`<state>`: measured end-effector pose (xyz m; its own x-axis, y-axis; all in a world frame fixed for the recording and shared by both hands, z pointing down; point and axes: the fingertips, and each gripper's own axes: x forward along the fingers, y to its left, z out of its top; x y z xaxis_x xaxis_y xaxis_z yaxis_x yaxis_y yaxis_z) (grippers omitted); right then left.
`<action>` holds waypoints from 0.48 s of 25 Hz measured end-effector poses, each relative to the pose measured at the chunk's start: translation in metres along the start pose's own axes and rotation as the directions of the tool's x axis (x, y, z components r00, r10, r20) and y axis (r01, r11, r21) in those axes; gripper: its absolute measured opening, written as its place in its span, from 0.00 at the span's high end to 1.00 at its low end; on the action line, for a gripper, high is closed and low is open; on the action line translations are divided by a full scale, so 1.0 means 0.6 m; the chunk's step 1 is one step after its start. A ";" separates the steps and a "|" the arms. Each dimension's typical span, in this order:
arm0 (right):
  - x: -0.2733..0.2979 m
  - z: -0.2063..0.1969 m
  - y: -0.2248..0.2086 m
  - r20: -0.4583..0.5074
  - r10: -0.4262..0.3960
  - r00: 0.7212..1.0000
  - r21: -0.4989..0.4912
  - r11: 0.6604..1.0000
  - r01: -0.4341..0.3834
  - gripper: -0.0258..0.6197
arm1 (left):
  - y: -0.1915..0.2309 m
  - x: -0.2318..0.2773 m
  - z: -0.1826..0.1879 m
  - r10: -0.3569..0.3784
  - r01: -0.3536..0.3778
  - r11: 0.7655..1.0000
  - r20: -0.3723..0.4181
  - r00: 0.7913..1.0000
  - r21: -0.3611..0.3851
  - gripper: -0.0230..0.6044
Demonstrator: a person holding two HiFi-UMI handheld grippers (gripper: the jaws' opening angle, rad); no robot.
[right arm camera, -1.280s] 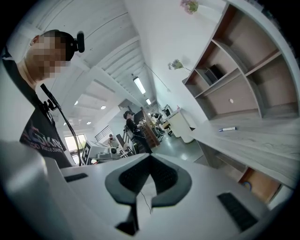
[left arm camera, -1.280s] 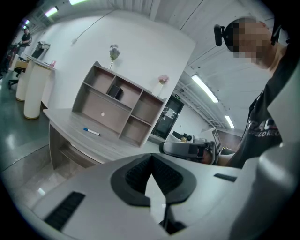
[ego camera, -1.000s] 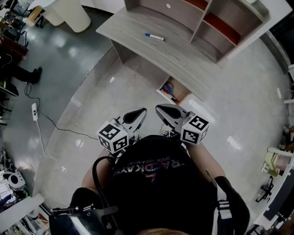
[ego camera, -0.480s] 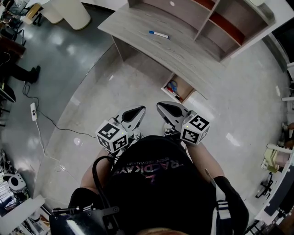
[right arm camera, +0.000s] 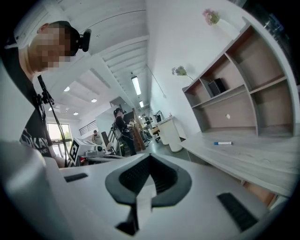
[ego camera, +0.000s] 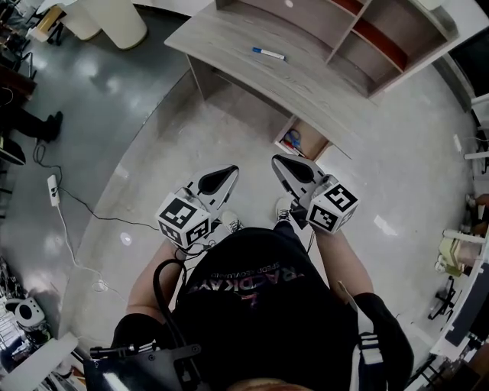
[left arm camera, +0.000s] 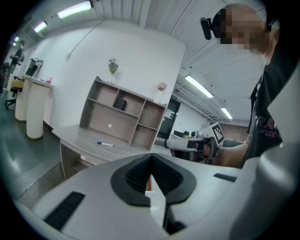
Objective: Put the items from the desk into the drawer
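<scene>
A white marker with a blue cap [ego camera: 268,53] lies alone on the grey wooden desk [ego camera: 229,46]; it also shows in the left gripper view [left arm camera: 105,144] and the right gripper view [right arm camera: 222,143]. Under the desk's near edge an open drawer [ego camera: 302,142] holds a few small coloured items. My left gripper [ego camera: 221,179] and right gripper [ego camera: 291,168] hang side by side in front of my body, well short of the desk. Both are shut with nothing between the jaws, as the left gripper [left arm camera: 151,161] and right gripper [right arm camera: 149,161] show close up.
A shelf unit [ego camera: 367,38] with open compartments stands on the back of the desk. A white round pedestal [ego camera: 107,19] is at the far left. A power strip [ego camera: 53,187] and its cable lie on the glossy floor to my left. Furniture crowds the right edge.
I have stepped a little closer to the desk. The two grippers have spread slightly apart, the right one reaching nearer the drawer. The marker has not moved.
</scene>
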<state>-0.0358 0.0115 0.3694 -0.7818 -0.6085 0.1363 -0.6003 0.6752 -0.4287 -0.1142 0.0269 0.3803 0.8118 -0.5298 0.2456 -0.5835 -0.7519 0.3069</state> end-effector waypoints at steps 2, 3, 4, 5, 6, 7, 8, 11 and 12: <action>0.007 0.004 -0.002 0.005 -0.020 1.000 -0.014 1.000 0.020 0.93 | 0.010 -0.003 0.003 -0.005 0.005 1.000 -0.004 1.000 0.029 0.95; 0.010 0.006 -0.003 0.008 -0.029 1.000 -0.019 0.999 0.029 0.93 | 0.014 -0.004 0.004 -0.007 0.008 0.999 -0.006 1.000 0.041 0.95; 0.013 0.008 -0.003 0.011 -0.037 0.999 -0.023 0.999 0.037 0.93 | 0.017 -0.004 0.005 -0.010 0.010 0.999 -0.008 1.000 0.051 0.95; 0.015 0.010 -0.003 0.015 -0.044 0.999 -0.026 0.999 0.044 0.93 | 0.019 -0.004 0.007 -0.013 0.013 0.998 -0.009 1.000 0.059 0.95; 0.017 0.013 -0.003 0.021 -0.050 0.999 -0.028 0.998 0.051 0.93 | 0.021 -0.004 0.009 -0.016 0.016 0.998 -0.008 1.000 0.066 0.95; 0.019 0.016 -0.003 0.027 -0.055 0.998 -0.029 0.998 0.056 0.93 | 0.023 -0.003 0.013 -0.018 0.018 0.997 -0.005 1.000 0.072 0.95; 0.021 0.020 -0.004 0.033 -0.060 0.998 -0.031 0.998 0.061 0.93 | 0.025 0.000 0.017 -0.020 0.020 0.997 -0.001 1.000 0.075 0.95; 0.026 0.026 -0.007 0.036 -0.069 0.997 -0.040 0.997 0.070 0.93 | 0.028 0.010 0.028 -0.018 0.017 0.997 0.014 1.000 0.071 0.95; 0.028 0.027 -0.010 0.034 -0.069 0.997 -0.043 0.997 0.070 0.93 | 0.030 0.013 0.031 -0.015 0.014 0.998 0.019 1.000 0.067 0.95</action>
<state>-0.0427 -0.0094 0.3598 -0.7326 -0.6671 0.1351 -0.6602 0.6483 -0.3792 -0.1178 0.0021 0.3706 0.8209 -0.5254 0.2237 -0.5692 -0.7840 0.2477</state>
